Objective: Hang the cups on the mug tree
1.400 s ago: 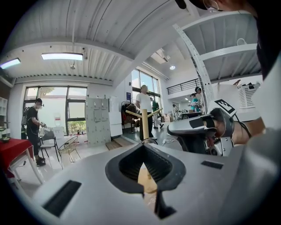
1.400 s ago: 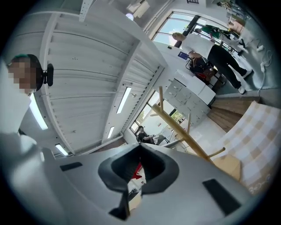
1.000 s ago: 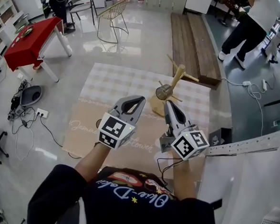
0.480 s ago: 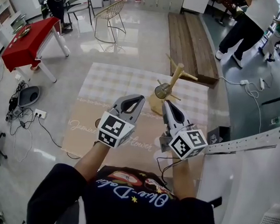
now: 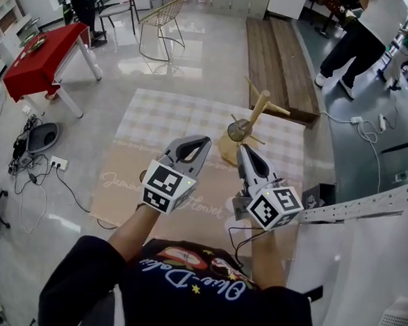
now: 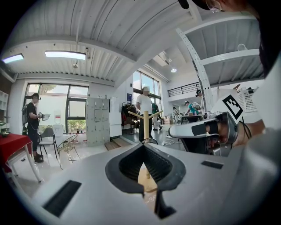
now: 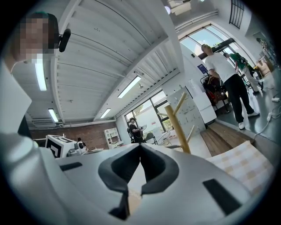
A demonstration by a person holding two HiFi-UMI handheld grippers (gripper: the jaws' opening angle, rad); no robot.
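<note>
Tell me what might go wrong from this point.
1. The right gripper sits close to the mug tree. A forward nudge could tip it and shake off the cup hanging on a peg.
2. The left gripper and the right one both have their fingers together and hold nothing. Reaching for anything without opening first would probably just push it.

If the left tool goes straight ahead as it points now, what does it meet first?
Probably the mug tree, perhaps the metal cup hanging on it first; depth is unclear.
</note>
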